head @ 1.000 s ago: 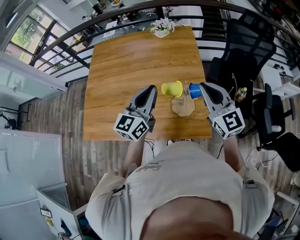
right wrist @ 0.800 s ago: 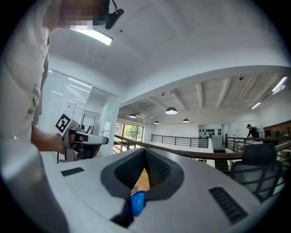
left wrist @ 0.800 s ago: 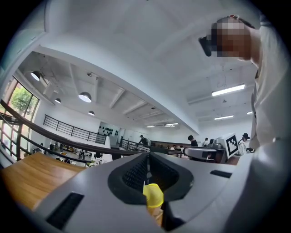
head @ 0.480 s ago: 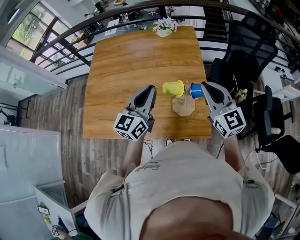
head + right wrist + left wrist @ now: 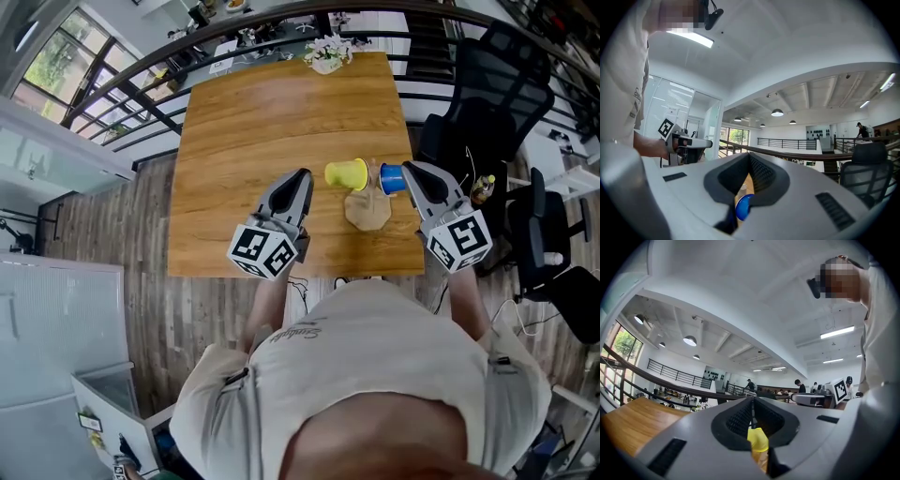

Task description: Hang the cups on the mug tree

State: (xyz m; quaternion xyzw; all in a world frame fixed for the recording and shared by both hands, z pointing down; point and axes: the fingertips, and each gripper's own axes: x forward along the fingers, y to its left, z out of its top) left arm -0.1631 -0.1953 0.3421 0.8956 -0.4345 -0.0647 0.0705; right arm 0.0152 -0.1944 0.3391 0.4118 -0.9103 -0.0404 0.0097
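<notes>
Wood surface (image 5: 262, 122), seen from above. The near edge runs just under both grippers' marker cubes. The right edge sits close to the black chairs (image 5: 483, 103), and plank floor (image 5: 112, 216) is off the left edge. A flower pot (image 5: 327, 56) stands at the far edge, with a dark railing (image 5: 155, 117) beyond the far-left corner. A wide stretch of wood lies left of and beyond the cups. Room is tighter on the right, between the tree and the right edge.

The tree (image 5: 367, 214) has a pale wood base near the near-right corner of the surface, and its post rises toward the camera. The yellow cup (image 5: 346, 174) is at the post's left and lies sideways. The blue cup (image 5: 390, 179) is at the post's right, also sideways with its rim facing right. Both are up at the post rather than down on the base, one on each side. The pegs are too small to make out.

The left gripper (image 5: 303, 176) is level, with its fingers closed on nothing. It is near the yellow cup but apart from it, and that cup shows just past the tips in the left gripper view. The right gripper (image 5: 409, 171) is level, with its fingers closed and empty. Its tips are just beside the blue cup, and I cannot tell if they touch. That cup shows past the tips in the right gripper view.
</notes>
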